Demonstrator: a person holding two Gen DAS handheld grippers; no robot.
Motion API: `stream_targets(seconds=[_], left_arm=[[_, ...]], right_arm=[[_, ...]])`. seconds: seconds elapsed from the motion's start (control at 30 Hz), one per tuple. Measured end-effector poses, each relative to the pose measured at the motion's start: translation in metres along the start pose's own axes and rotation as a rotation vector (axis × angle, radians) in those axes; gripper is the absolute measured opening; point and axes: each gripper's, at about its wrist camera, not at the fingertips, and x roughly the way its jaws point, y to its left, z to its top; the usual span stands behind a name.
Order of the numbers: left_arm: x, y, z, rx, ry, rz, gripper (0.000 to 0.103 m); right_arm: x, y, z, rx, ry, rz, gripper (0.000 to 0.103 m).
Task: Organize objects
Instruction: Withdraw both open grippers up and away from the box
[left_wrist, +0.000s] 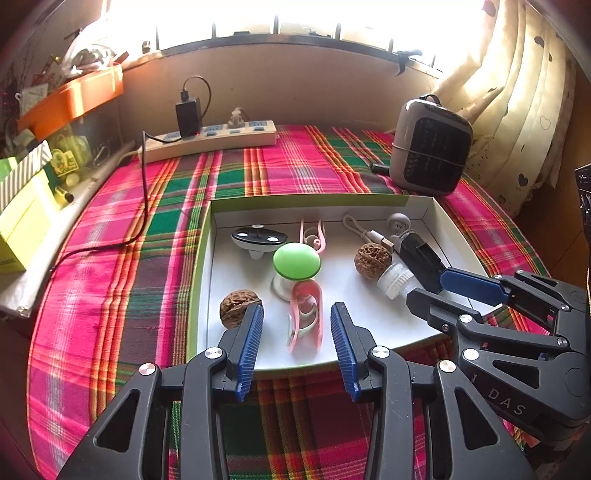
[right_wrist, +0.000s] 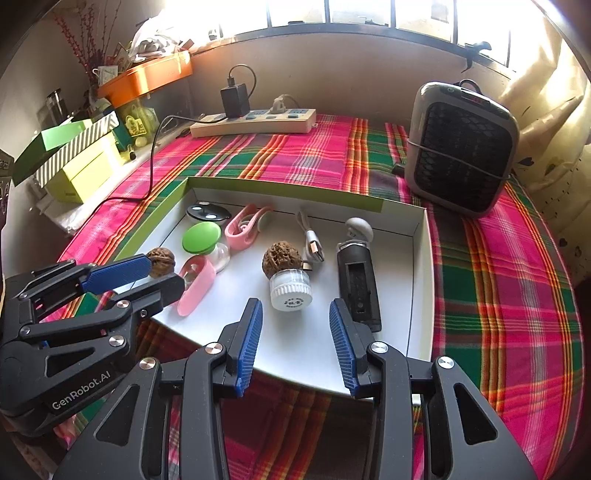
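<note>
left gripper (left_wrist: 297, 345) hovering parted, empty, over pink clip (left_wrist: 307, 317) in white tray (left_wrist: 373, 325) | right gripper (right_wrist: 295, 343) gaping, empty, near white-capped jar (right_wrist: 290, 292), maybe ointment

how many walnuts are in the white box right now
2. One walnut lies near the left edge of the box, beside the left gripper's fingertips. The other walnut sits mid-box, just behind the small white jar. None appears hidden.

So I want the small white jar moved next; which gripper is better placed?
Right. The right gripper is open with the white jar just beyond its fingers; the left gripper faces the pink clip.
</note>
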Motion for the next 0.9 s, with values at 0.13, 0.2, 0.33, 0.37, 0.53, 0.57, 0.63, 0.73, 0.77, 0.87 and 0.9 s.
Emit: stream_targets(seconds=[0.13,0.2,0.33,0.37,0.53,0.57,0.63,0.73,0.77,0.87,0.9], left_arm=[[-0.011,-0.002,-0.004,0.000,-0.022,0.012,0.037],[-0.017,-0.003,-0.006,-0.004,-0.029,0.028,0.037],[-0.027,-0.005,-0.014,-0.011,-0.042,0.050,0.037],[-0.029,-0.005,-0.015,-0.008,-0.046,0.057,0.037],[-0.039,-0.007,-0.026,-0.008,-0.055,0.075,0.037],[-0.040,-0.008,-0.029,-0.007,-0.056,0.078,0.037],[-0.042,-0.008,-0.036,-0.010,-0.058,0.091,0.037],[-0.042,-0.009,-0.047,0.000,-0.043,0.095,0.037],[-0.041,-0.010,-0.051,0.000,-0.034,0.090,0.037],[-0.040,-0.012,-0.059,0.005,-0.025,0.109,0.037],[-0.040,-0.013,-0.062,0.007,-0.020,0.110,0.037]], right_arm=[[-0.010,0.002,-0.004,0.009,-0.025,-0.008,0.045],[-0.016,0.003,-0.006,0.011,-0.039,-0.017,0.045],[-0.028,0.004,-0.013,0.023,-0.063,-0.029,0.047],[-0.029,0.006,-0.014,0.023,-0.068,-0.032,0.048],[-0.039,0.006,-0.023,0.030,-0.078,-0.044,0.052],[-0.040,0.006,-0.026,0.034,-0.078,-0.043,0.052],[-0.043,0.007,-0.029,0.037,-0.079,-0.043,0.052],[-0.046,0.009,-0.036,0.028,-0.081,-0.057,0.052],[-0.047,0.009,-0.038,0.027,-0.079,-0.058,0.052],[-0.049,0.009,-0.046,0.033,-0.071,-0.063,0.052],[-0.049,0.009,-0.048,0.032,-0.069,-0.068,0.052]])
